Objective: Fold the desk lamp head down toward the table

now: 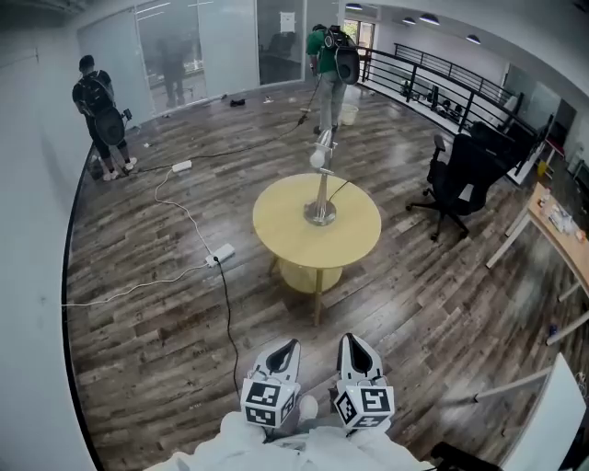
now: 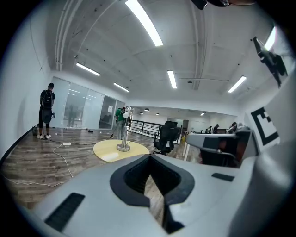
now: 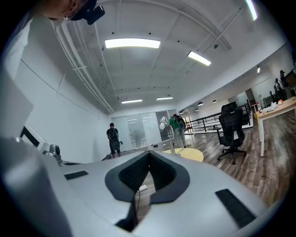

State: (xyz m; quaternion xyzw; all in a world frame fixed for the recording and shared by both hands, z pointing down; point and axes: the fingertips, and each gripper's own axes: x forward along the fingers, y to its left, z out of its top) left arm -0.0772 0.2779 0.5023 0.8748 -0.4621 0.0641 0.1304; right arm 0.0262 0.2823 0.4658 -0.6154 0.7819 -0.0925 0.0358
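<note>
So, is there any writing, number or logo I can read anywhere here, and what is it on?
No text here can be read.
On the glass wall, a sheet: too small to read.
On the left tool and right tool: black-and-white square patterns, not words.

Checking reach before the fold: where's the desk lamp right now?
Head view, centre: the desk lamp stands upright near the middle of the round yellow table, with the black office chair off to its right.
</note>
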